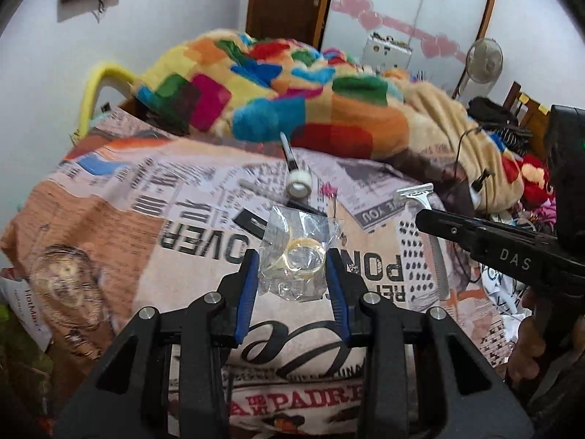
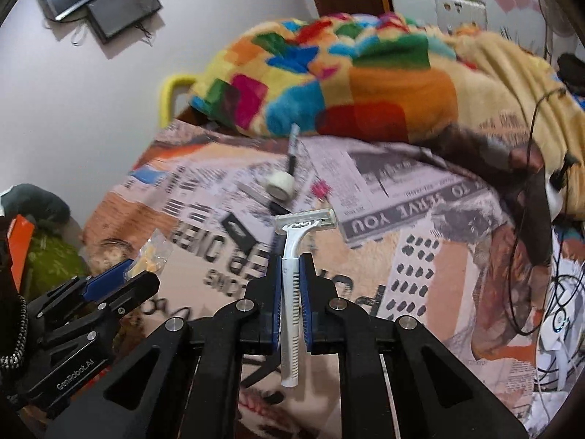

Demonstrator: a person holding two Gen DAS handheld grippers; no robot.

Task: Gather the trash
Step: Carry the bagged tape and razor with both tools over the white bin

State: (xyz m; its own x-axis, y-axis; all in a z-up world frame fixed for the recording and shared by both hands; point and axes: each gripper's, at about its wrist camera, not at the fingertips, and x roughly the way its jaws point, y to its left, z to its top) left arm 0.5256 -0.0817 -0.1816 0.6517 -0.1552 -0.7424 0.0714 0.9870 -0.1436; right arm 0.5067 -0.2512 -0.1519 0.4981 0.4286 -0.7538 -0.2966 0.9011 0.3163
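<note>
Left gripper clamps a clear plastic bag, blue pads pressing its two sides; a yellowish ring shows inside the bag, with more crumpled film. Bag is lifted clear of the bed and sticks out forward past the fingertips.

Right gripper is closed tight on a white disposable razor. Razor's long axis runs along the fingers, head forward and beyond the tips, handle end trailing back past the pads toward the camera. In the left view the razor pokes out ahead of the right gripper, just right of the bag, not touching.

Both tools are loaded, side by side, bag to the left of the razor. No bin or trash container is visible in either view, so the drop-off direction cannot be told; likely next step is carrying both away.

Still lying on the bed ahead: tape roll with a pen behind it, small black packet nearest the left gripper. Patchwork blanket heaped behind.
</note>
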